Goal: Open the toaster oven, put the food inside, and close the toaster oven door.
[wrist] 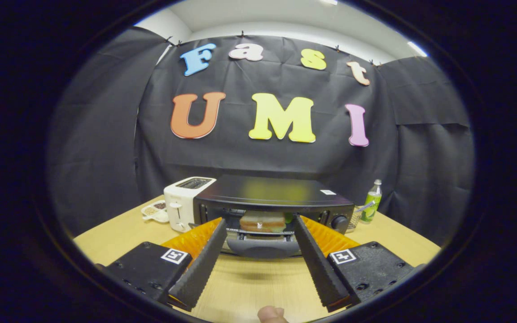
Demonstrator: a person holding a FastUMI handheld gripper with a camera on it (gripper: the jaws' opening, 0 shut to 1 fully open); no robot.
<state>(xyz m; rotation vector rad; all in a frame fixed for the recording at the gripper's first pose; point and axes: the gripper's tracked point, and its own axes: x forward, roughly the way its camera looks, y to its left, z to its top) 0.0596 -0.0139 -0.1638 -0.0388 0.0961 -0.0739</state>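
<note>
Half-hidden sandwich (262, 221) beyond open claw (260, 220)

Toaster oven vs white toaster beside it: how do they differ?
The toaster oven is black, wide and low; the white toaster is narrower and upright. The oven's door is folded down with a sandwich inside; the toaster's top slot looks empty. Both stand on the wooden table, beyond the open gripper.

Your gripper (260, 226), fingers spread with nothing between them, hides both ends of the toaster oven's (272, 197) dropped door (262, 246); the sandwich (262, 221) filling and the tray (156, 210) contents behind the toaster (182, 202) are too small to tell.
</note>
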